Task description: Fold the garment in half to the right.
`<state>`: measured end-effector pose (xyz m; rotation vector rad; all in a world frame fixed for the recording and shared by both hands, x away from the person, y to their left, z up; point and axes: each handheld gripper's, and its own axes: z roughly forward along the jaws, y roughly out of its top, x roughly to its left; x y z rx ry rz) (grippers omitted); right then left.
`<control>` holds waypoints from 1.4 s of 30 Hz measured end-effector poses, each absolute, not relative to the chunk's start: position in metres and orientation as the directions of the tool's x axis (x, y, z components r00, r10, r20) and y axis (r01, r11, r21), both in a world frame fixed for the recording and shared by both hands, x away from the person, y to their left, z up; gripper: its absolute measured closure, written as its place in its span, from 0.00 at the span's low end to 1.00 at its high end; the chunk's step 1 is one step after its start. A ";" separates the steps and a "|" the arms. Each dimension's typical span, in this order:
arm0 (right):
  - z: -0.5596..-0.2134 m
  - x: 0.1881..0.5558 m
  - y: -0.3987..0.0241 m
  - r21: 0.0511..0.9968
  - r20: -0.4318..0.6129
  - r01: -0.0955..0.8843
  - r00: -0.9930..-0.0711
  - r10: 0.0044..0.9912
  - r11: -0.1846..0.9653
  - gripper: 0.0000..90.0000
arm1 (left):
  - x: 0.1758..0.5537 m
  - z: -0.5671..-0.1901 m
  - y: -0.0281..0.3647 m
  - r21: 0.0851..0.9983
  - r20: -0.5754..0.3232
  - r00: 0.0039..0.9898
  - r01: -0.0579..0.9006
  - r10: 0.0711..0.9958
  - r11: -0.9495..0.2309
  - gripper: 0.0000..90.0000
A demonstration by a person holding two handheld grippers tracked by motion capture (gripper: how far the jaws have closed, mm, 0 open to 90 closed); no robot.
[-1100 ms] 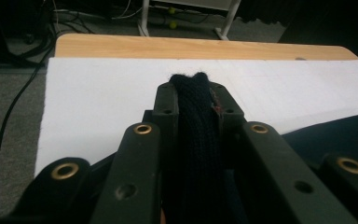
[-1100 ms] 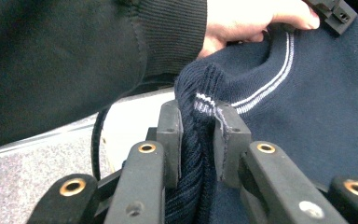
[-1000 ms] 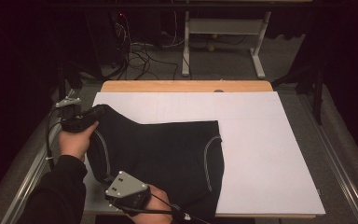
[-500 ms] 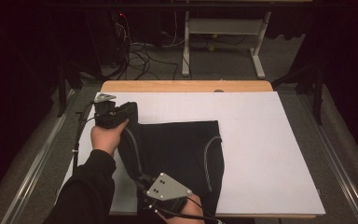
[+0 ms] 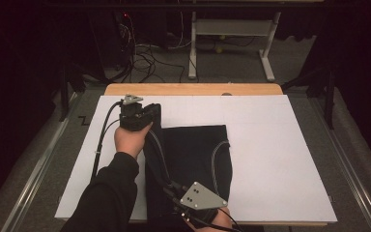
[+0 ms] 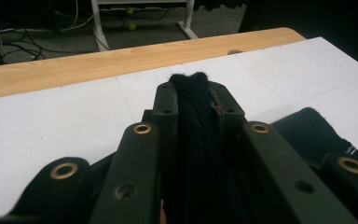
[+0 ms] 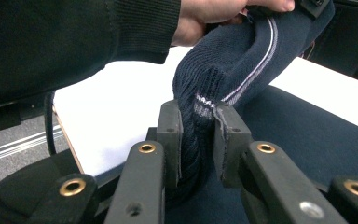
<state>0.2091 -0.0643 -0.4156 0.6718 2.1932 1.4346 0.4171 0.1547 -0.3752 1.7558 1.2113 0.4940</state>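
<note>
Dark knit garment [image 5: 193, 164]: lies on white sheet [image 5: 280, 159]. One folded edge pinched between left gripper [image 6: 193, 100] fingers; another bunched edge, white-striped, clamped between right gripper [image 7: 198, 135] fingers, lifted off the sheet.

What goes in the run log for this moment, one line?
left gripper: shut on dark knit garment edge | right gripper: shut on same garment | edge lifted | rest lies on white sheet
</note>
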 end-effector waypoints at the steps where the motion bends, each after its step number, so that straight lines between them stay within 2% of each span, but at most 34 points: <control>1: -0.417 0.209 -0.066 0.924 -0.091 0.161 -0.787 0.610 0.346 0.84 | 0.417 -0.375 0.152 0.852 -0.164 0.436 0.515 0.885 -0.096 0.80; 42: -0.445 0.200 -0.132 0.890 -0.085 0.264 -0.704 0.705 0.371 0.82 | 0.430 -0.396 0.055 0.844 -0.144 0.507 0.512 0.850 -0.162 0.79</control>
